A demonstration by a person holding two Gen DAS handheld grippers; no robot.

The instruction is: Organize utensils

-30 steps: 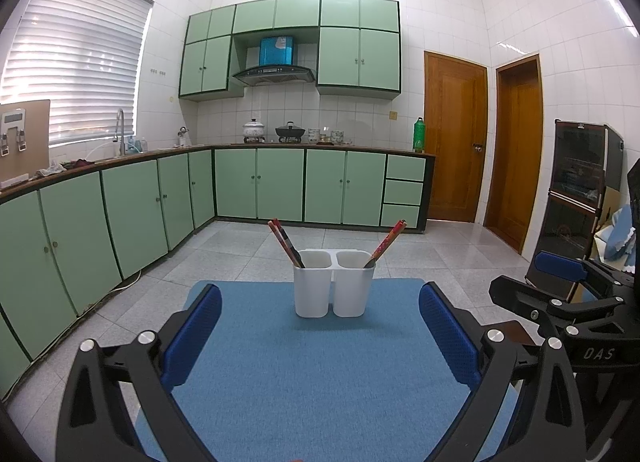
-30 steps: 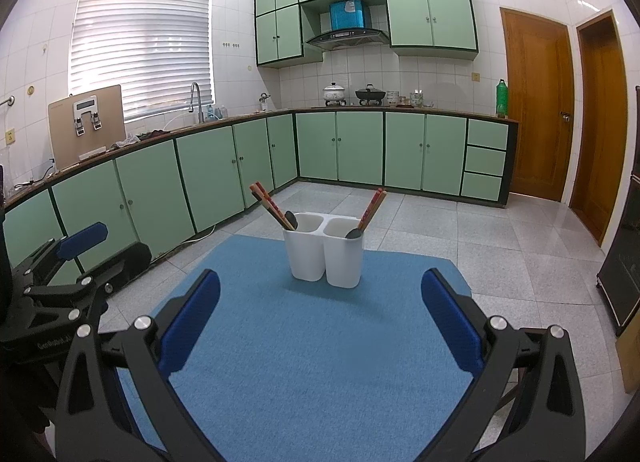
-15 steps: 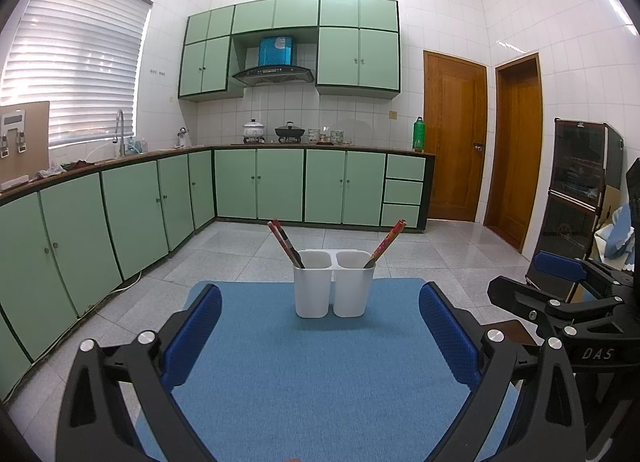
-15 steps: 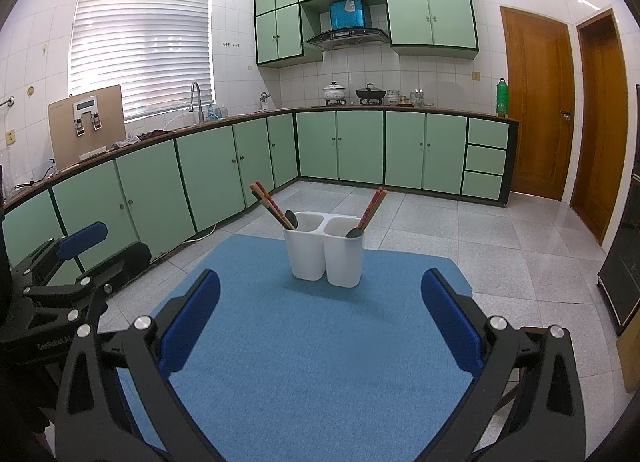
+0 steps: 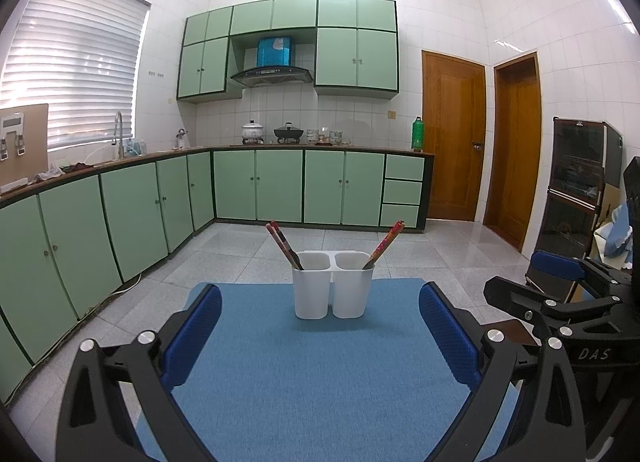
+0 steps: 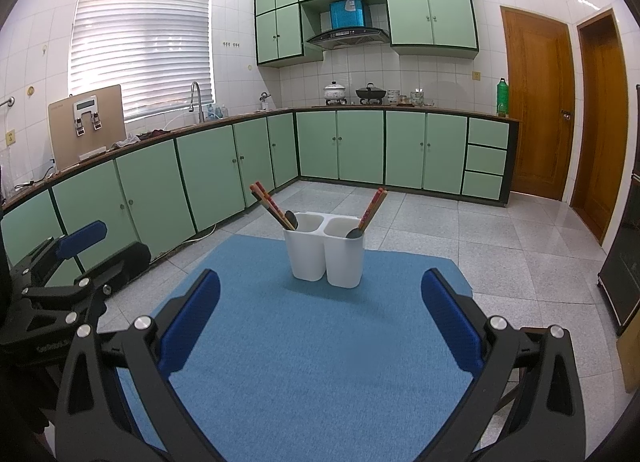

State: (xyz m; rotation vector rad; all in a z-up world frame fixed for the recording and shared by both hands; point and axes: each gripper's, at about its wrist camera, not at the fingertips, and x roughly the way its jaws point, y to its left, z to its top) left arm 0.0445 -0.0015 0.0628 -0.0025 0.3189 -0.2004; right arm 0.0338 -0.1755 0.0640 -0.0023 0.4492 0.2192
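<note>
Nothing shifted since a second ago: both pairs of tongs parked as before, holder and contents unmoved. Left tongs (image 5: 320,338) spread wide and holding nothing, low over the near edge of the blue-covered bench (image 5: 312,374). Right tongs (image 6: 320,322) likewise spread and unladen, seen at the right edge of the left wrist view. One white two-cup holder (image 6: 324,252) upright toward the far edge of the bench, well clear of both tongs. Two red chopsticks (image 6: 266,198) plus one dark spoon (image 6: 291,219) leaning left in the left cup; two red chopsticks (image 6: 374,202) plus one grey spoon (image 6: 354,233) leaning right in the right cup. Green kitchen cabinets (image 6: 208,178) and two wooden doors (image 6: 538,106) behind.
</note>
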